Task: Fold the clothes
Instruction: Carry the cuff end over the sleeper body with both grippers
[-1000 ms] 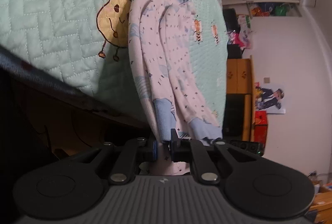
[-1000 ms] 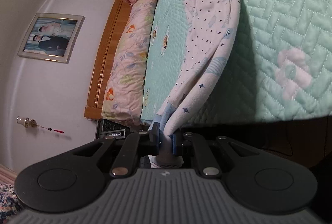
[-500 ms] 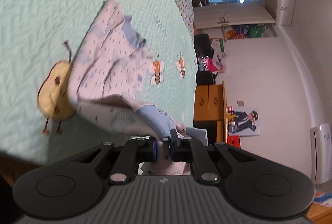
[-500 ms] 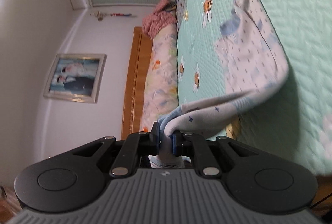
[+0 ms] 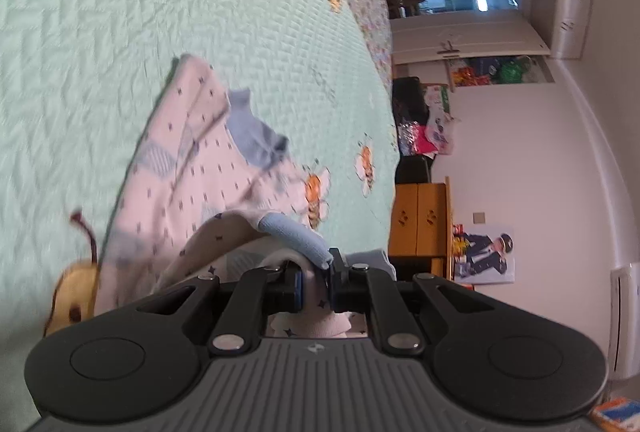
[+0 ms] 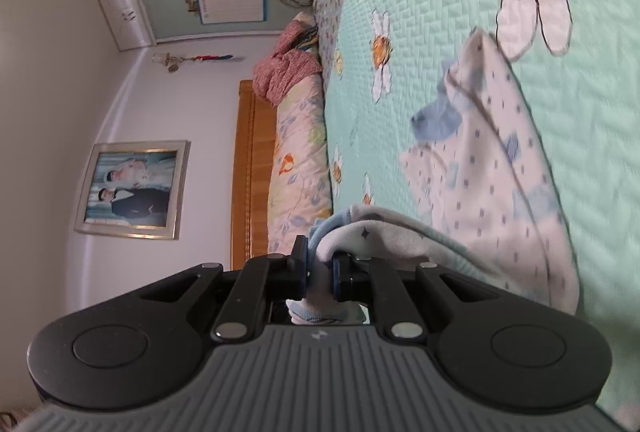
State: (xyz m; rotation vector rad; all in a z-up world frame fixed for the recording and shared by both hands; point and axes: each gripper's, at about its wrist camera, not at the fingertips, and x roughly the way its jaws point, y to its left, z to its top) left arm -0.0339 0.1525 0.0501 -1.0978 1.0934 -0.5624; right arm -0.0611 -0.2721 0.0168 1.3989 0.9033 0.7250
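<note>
Left tool (image 5: 316, 282) pinches a light-blue cuffed edge of the garment (image 5: 192, 183), jaws nearly together with fabric bunched between the pads. Right tool (image 6: 320, 274) likewise clamps another blue-trimmed edge of the same garment (image 6: 488, 167). From both tools the cloth arches away and down onto the mint quilted bedspread (image 5: 100, 11), where the rest lies flat, away from the bedspread's floral border. Garment: white-pink knit, small dark star and dash print, pale blue patches, blue ribbed cuff (image 5: 256, 139) showing on the flat part. Some motion blur.
</note>
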